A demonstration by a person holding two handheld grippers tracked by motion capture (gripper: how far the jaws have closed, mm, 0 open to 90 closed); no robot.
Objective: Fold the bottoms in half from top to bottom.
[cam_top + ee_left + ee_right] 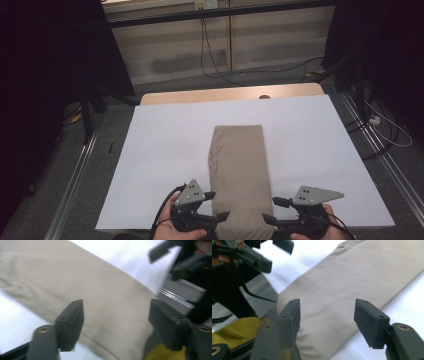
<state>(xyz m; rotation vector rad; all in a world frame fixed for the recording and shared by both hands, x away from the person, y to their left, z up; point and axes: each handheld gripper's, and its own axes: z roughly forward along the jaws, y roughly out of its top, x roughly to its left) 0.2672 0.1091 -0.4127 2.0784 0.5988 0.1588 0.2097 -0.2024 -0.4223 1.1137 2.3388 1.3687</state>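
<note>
A beige cloth (239, 170), folded into a long narrow strip, lies down the middle of the white table cover (165, 150); its near end reaches the table's front edge. My left gripper (219, 205) is at that end's left side and my right gripper (271, 210) at its right side, each pointing inward at the cloth. In the left gripper view my left gripper (115, 322) stands open over the cloth (100, 290), with no pad pressing on it. In the right gripper view my right gripper (327, 320) is likewise open above the cloth (352, 277).
The wooden table top (230, 93) shows bare along the far edge. Metal floor rails (75, 175) run along both sides of the table, and cables (385, 127) lie on the floor at the right. Yellow fabric (239, 330) shows below the table's front edge.
</note>
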